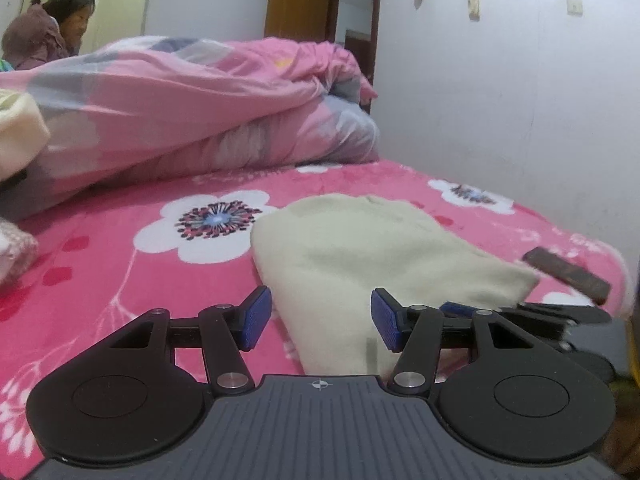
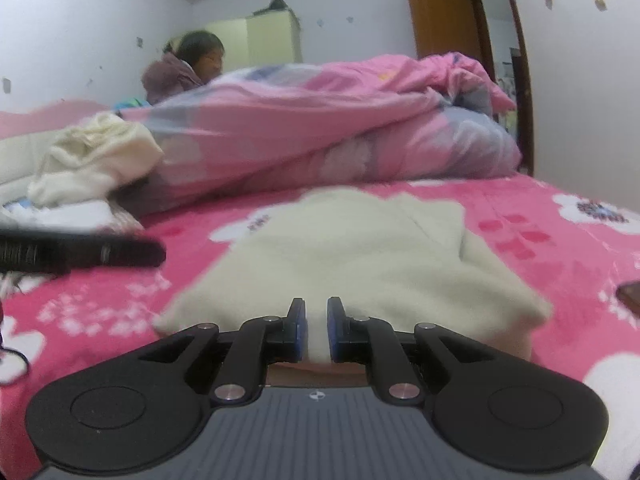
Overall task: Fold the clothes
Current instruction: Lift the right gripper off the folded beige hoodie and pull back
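A cream folded garment [image 1: 360,248] lies flat on the pink flowered bedsheet [image 1: 120,264]. My left gripper [image 1: 320,318] hovers open just over the garment's near left corner, and its blue pads [image 1: 256,316] do not press on the cloth. In the right wrist view the same garment [image 2: 360,256] fills the middle. My right gripper [image 2: 317,330] is shut on the garment's near edge, with a strip of cloth showing between the narrow pads. From the left wrist view the right gripper [image 1: 456,309] shows at the garment's near right corner.
A heaped pink quilt [image 1: 208,104] lies across the bed behind the garment, and a person [image 1: 52,28] sits beyond it. Loose cream clothes [image 2: 96,156] are piled at the left. A dark brown flat object [image 1: 566,276] rests near the bed's right edge by the white wall [image 1: 520,80].
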The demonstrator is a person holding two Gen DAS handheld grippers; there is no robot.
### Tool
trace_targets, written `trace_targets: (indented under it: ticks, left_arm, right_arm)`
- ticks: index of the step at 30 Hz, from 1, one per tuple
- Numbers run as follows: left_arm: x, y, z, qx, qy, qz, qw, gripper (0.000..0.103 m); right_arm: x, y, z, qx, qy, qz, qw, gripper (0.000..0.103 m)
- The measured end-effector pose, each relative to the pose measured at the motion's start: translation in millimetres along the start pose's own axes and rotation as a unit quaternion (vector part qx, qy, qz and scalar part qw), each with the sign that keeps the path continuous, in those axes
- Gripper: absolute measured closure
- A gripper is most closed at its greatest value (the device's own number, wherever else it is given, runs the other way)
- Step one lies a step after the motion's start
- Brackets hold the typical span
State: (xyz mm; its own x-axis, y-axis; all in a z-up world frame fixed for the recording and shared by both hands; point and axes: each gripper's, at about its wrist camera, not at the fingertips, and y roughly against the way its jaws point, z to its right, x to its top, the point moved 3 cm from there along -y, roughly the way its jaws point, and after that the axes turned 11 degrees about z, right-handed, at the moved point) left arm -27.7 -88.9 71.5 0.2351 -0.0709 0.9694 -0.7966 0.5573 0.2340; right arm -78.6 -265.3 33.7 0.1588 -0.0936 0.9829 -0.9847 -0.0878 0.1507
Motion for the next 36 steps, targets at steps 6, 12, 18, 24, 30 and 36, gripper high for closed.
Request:
trace_targets:
  ticks: [6,12,18,24,30,36]
  left_arm:
    - [-12.7,-17.0,7.7,0.007,-0.017,-0.019,0.9997,0.049]
    - [-17.9,-18.5,7.6,0.007,-0.014,-0.026,0.9995,0.049]
    - [-18.9,-20.1,7.0,0.009,-0.003,-0.032,0.9995,0.048]
    - [-18.6,-20.4,7.0,0.012,-0.001,-0.034,0.9994,0.047]
    - [-19.0,-20.6,6.8,0.014,0.0,-0.034,0.9993,0.047]
    - [-19.2,-20.8,6.7,0.014,0.0,-0.034,0.9993,0.047]
  right_arm:
    - [-11.1,0.1,7.6,0.015,-0.006,0.027,1.0,0.093]
    - [-12.9,1.2,8.0,0.019,-0.009,0.033,0.999,0.093]
    - [-14.1,2.2,6.3,0.017,-0.004,0.036,0.999,0.092]
    - [-14.2,2.5,5.8,0.017,-0.002,0.038,0.999,0.092]
    - [-14.9,3.4,5.7,0.016,-0.001,0.039,0.999,0.092]
    - [-15.1,4.2,5.8,0.016,0.0,0.041,0.999,0.092]
